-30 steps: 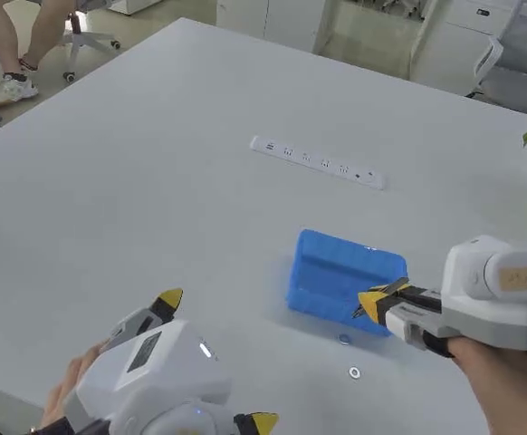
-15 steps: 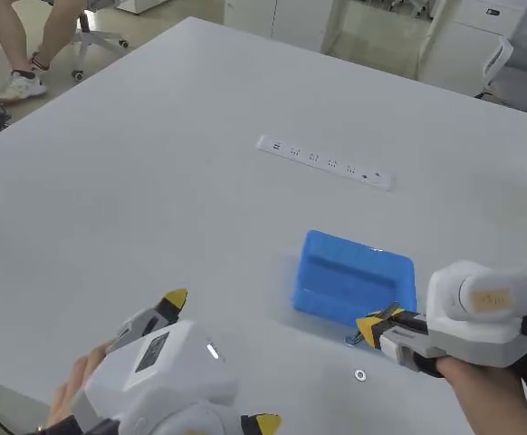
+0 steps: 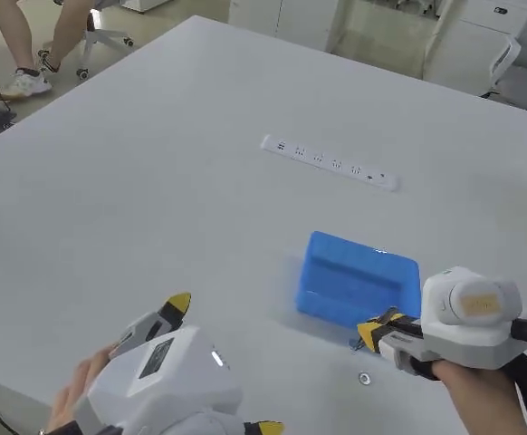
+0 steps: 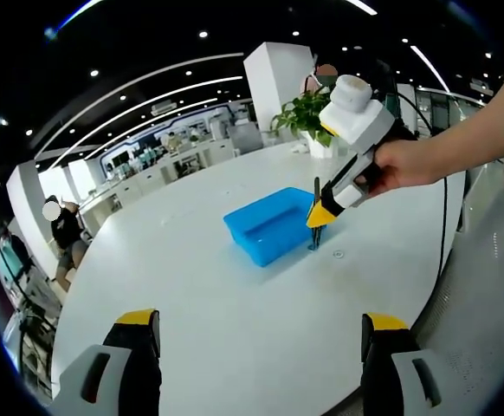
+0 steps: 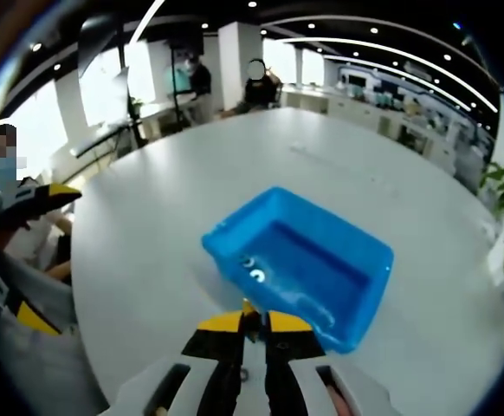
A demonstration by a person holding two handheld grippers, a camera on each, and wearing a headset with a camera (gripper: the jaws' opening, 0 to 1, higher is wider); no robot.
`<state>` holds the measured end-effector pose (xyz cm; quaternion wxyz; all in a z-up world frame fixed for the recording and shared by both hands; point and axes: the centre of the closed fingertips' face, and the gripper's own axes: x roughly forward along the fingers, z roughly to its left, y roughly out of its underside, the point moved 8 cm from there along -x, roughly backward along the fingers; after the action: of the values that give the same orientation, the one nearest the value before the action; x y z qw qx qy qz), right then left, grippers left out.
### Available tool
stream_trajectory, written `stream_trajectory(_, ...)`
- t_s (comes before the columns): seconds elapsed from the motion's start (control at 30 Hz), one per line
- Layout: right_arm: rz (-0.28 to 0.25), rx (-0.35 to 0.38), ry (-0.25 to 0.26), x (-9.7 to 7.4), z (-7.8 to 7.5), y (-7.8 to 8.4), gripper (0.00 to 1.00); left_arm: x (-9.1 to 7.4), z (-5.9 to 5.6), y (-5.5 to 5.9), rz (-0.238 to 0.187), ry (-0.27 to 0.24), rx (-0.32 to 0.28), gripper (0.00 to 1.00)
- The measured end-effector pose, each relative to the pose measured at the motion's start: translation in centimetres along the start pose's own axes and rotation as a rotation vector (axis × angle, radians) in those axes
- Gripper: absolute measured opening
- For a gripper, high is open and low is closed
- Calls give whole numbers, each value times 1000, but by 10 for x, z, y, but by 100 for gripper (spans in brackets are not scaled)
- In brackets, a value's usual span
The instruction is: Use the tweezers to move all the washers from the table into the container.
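Head view: my right gripper [image 3: 369, 331] has dropped off the blue container [image 3: 359, 272] toward the table's [image 3: 155, 163] near edge, above a loose washer [image 3: 364, 379].

Left gripper view: it is clenched on the tweezers [image 4: 313, 232]. My left gripper [image 4: 259, 319] is released.

Right gripper view: probably two banked washers [image 5: 254, 270] lie in the container. I judge another pickup is starting.

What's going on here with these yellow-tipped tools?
A person holds a gripper in each hand over a white table. The right gripper, shut on tweezers, points them down beside the blue container, near a washer on the table. Some washers lie in the container. The left gripper hangs open, empty.
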<state>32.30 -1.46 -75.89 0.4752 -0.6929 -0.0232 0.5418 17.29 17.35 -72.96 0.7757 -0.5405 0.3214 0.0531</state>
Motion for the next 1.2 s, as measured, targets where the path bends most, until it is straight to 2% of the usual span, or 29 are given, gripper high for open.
stream_trajectory(0.3,8,-2,-4,0,1,-1,5,1,0,1,8,-1,6,99)
stream_trajectory(0.73,11,-45,10,1,2,-4,4,0,0,1,17,-6,11,99)
stream_trajectory(1.0,5,-23,13,1,-3,-3,5,0,0,2,20,-3,12,99)
stream_trajectory(1.2,2,-13,8,1,0,-4,5,0,0,2,24,-3,15,99)
